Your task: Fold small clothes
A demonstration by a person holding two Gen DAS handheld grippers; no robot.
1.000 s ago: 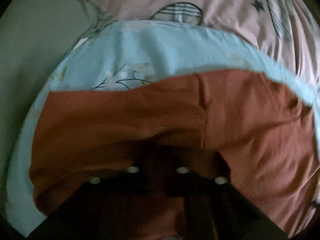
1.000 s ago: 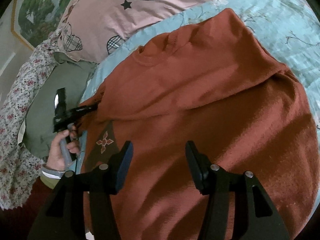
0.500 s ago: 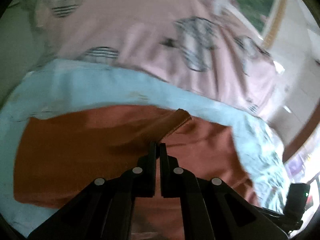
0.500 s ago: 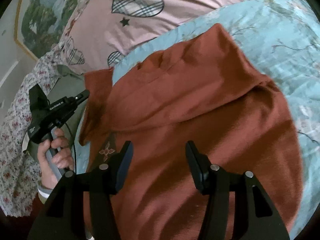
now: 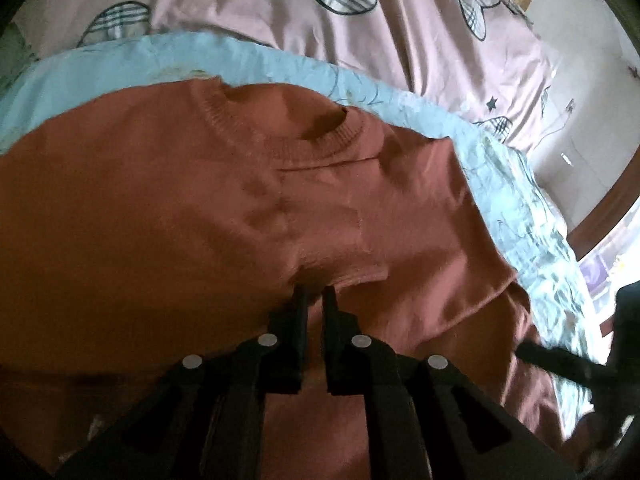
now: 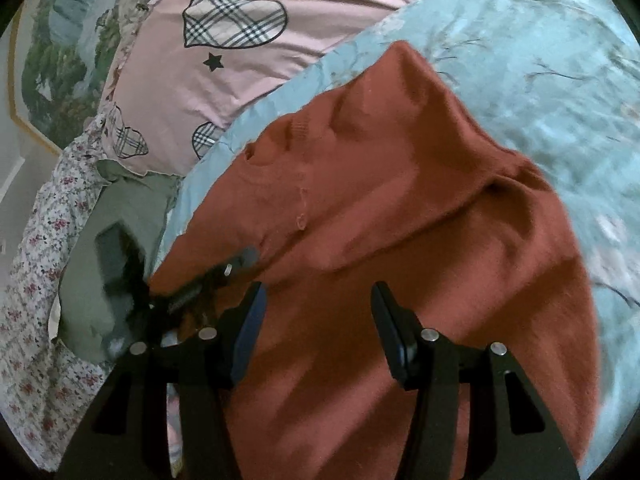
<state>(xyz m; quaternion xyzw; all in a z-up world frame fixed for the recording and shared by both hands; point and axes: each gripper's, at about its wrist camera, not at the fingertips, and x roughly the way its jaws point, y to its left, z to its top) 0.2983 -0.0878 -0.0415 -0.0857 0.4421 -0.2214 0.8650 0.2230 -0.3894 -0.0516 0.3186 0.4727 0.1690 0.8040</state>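
L gripper (image 5: pixel 314 294) jaws nearly shut, pinching a fold of the rust sweater (image 6: pixel 400 240). R gripper (image 6: pixel 316 300) jaws wide, above sweater on the bed (image 6: pixel 540 60).

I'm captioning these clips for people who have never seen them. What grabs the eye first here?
A rust-orange sweater fills the middle of both views, spread on a light blue floral quilt. Behind it lies pink bedding with plaid hearts. The left gripper is nearly closed on a fold of the sweater, while the right gripper hangs open above it.
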